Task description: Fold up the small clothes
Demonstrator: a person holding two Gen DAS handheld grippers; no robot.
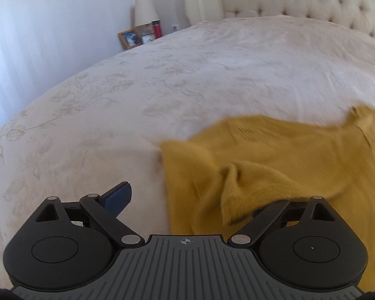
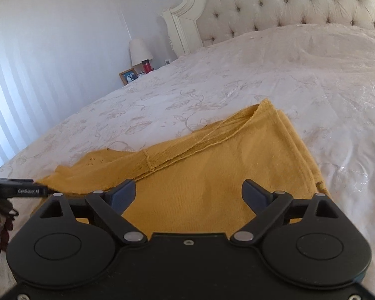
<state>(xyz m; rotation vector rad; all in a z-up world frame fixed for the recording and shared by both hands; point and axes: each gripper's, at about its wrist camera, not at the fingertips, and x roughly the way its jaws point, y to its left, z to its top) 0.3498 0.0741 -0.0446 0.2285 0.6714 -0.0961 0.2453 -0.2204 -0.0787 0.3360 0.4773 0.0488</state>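
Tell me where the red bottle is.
In both wrist views the red bottle stands far left beyond the bed, between lamp and headboard.

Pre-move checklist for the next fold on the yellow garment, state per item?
1. Right claw open, nothing pinched: ok.
2. Left claw free of cloth: not ok; a fold of the yellow garment is draped over its right finger.
3. Left claw open or shut: cannot tell, one finger hidden.
4. Garment lying flat: not ok; bunched at its left end.
5. Garment fully on the bedspread: cannot tell, near edge hidden.
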